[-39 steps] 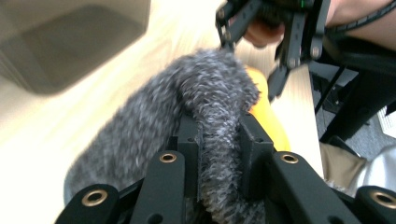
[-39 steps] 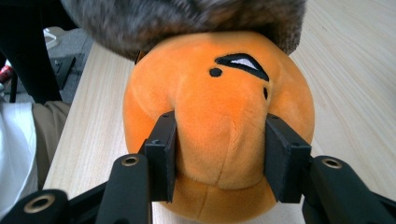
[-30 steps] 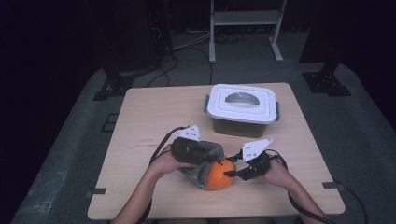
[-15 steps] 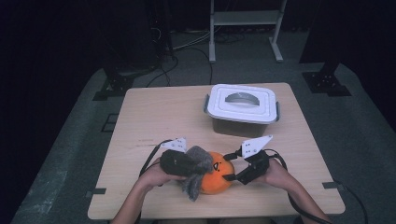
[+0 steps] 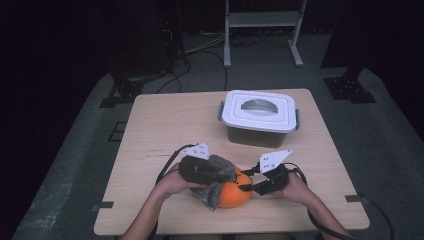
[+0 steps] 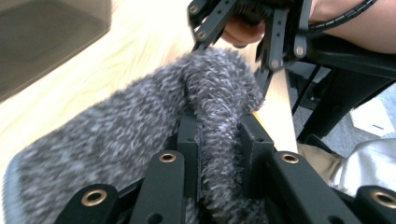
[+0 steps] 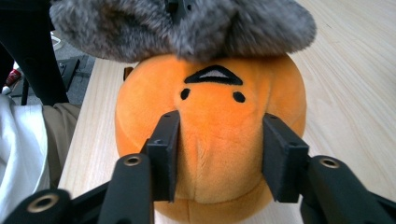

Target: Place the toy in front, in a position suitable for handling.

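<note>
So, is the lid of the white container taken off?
No, in the high view the white lid sits closed on the container at the far side of the table.

High view overhead, gripper views close, sharing orange plush toy

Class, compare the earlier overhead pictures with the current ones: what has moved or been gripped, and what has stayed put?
The left gripper, shut on the grey fuzzy cloth, drew it nearer the person over the orange plush toy. The right gripper has just closed its jaws, pinching the toy. The lidded container and table stayed as they were.
</note>
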Available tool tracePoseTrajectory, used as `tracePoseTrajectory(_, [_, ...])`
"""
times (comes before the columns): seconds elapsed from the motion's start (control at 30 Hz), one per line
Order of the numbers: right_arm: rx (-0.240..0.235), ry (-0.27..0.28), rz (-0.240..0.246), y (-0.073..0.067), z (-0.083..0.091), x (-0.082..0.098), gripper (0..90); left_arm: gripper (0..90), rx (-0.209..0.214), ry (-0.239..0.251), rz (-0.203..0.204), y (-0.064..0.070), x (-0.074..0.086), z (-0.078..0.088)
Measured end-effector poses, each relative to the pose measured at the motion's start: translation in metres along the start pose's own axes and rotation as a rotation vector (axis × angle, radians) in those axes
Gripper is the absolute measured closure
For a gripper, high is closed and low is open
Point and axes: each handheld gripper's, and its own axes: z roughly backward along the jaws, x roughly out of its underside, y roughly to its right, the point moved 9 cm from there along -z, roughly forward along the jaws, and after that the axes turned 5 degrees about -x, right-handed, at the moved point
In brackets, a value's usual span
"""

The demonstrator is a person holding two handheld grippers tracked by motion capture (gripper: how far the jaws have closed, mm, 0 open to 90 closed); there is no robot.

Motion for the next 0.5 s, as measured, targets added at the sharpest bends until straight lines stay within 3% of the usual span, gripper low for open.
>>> tracePoseTrajectory(0.2, [0.001,-0.02,0.035,-0.001,0.002,-0.003,55.1,73.7,-0.069,0.031,0.036,-0.01,0.015,0.031])
tracePoseTrajectory(0.37, [0.0,-0.007,0.014,0.001,0.011,0.002,55.4,73.7,-0.143,0.08,0.079,-0.025,0.026,0.067])
tracePoseTrajectory(0.5, [0.007,0.001,0.002,0.003,0.017,0.005,55.3,73.7,-0.207,0.102,0.081,-0.031,0.029,0.094])
